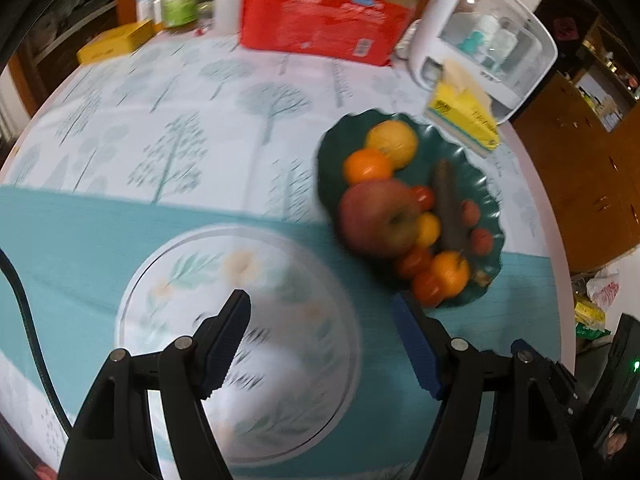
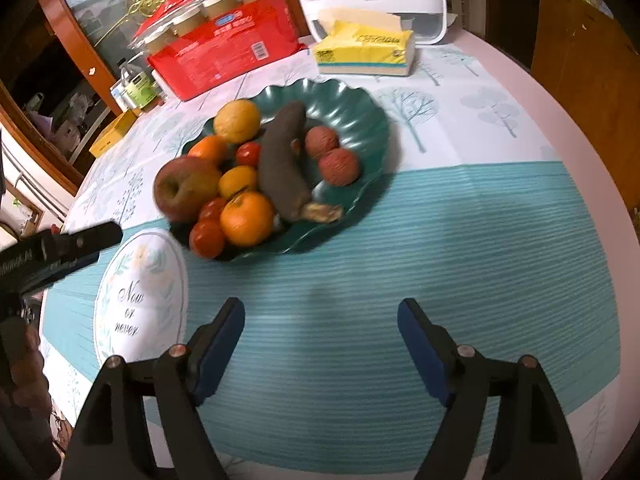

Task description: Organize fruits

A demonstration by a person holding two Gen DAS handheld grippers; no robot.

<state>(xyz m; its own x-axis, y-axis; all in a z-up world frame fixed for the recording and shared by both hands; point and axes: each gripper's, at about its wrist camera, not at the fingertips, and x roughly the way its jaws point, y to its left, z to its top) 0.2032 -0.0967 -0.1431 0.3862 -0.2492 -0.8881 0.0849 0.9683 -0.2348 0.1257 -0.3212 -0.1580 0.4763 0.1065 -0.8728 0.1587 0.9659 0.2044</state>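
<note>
While the round bench (image 2: 480,208) under its tree-print and teal cloth carries everything, the fruit sits heaped on a dark green scalloped plate (image 2: 352,108) near the middle, and a white flowered plate (image 2: 140,300) lies bare just beside it, probably the place some fruit is meant to go. On the green plate a red apple (image 2: 184,188) leans at the near edge, touching an orange (image 2: 246,218) and small tomatoes (image 2: 206,238); a long brown piece lies across the centre. The left hand-held gripper (image 1: 320,332) hangs over the white plate, jaws apart and empty. The right hand-held gripper (image 2: 320,344) points at bare cloth short of the fruit, jaws likewise spread with nothing between them, seemingly readied for a pick.
</note>
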